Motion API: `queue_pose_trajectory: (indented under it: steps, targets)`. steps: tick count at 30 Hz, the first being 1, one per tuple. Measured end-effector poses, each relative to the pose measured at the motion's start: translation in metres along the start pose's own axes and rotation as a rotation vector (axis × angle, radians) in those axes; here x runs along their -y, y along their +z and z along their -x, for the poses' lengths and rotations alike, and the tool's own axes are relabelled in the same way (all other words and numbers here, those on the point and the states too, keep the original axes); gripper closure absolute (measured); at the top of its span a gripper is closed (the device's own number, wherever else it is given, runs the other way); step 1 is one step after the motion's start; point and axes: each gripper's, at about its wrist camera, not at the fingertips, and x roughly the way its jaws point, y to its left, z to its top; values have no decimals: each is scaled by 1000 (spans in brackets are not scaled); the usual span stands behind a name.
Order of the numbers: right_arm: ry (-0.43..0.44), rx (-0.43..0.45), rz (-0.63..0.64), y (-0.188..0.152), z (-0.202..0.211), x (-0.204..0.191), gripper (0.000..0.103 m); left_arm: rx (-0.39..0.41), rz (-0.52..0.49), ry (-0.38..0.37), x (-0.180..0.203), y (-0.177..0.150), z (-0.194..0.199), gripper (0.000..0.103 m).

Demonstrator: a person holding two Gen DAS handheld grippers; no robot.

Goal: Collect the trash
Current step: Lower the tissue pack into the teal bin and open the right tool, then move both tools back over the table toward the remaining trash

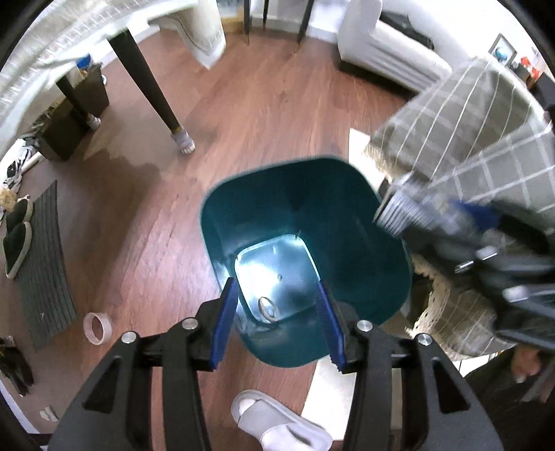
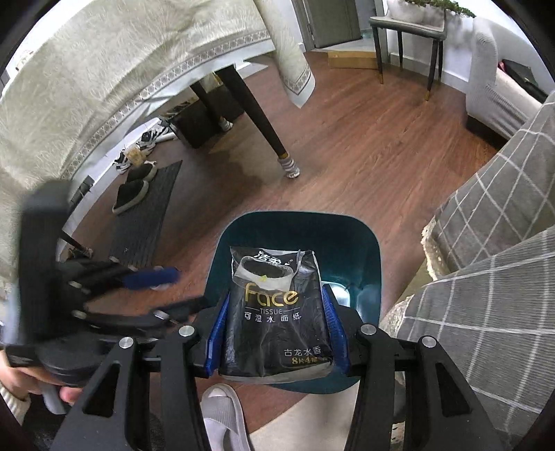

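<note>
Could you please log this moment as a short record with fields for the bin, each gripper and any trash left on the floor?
bin: teal plastic bin on wood floor, a small ring at its bottom
left gripper: open, empty, above the bin
right gripper: shut on black tissue packet, over the bin
floor: white tape roll left of the bin

A lived-in home, by every sign — warm wood-plank floor [image 2: 364, 138], a dining worktop draped in a pale patterned cloth [image 2: 104, 69], its dark tapered leg [image 2: 256, 114] wearing a little sock-like foot cover. Against the wall a ribbed grey mat [image 2: 145, 215] carries a pair of dark slippers [image 2: 133, 189] with sneakers [image 2: 138, 149] just behind, and a white sofa [image 1: 388, 52] and a slim-legged side table [image 2: 409, 24] stand across the room. A grey checked blanket with a fringed edge [image 2: 492, 215] hangs at the right — and a foot in a white slipper [image 1: 277, 423] stands beside a teal bin [image 1: 347, 208].
</note>
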Motion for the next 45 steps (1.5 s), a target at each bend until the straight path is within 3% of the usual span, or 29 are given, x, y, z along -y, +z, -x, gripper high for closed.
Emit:
queue_pose_trajectory:
  steps: [15, 22, 27, 35, 41, 45]
  targets:
    - [-47, -127, -23, -21, -66, 7, 52, 168, 46, -30, 0, 22, 68, 74]
    - [-72, -149, -12, -25, -79, 4, 51, 237, 62, -71, 16, 37, 101, 76]
    - [-97, -144, -1, -22, -83, 0, 35, 281, 45, -78, 27, 44, 121, 76]
    - [-84, -102, 44, -14, -62, -10, 35, 335, 41, -82, 28, 47, 143, 76]
    - [-62, -16, 88, -1, -18, -19, 35, 389, 8, -17, 31, 48, 165, 71]
    - [-56, 64, 139, 7, 21, -31, 38, 426, 3, -15, 29, 49, 179, 69]
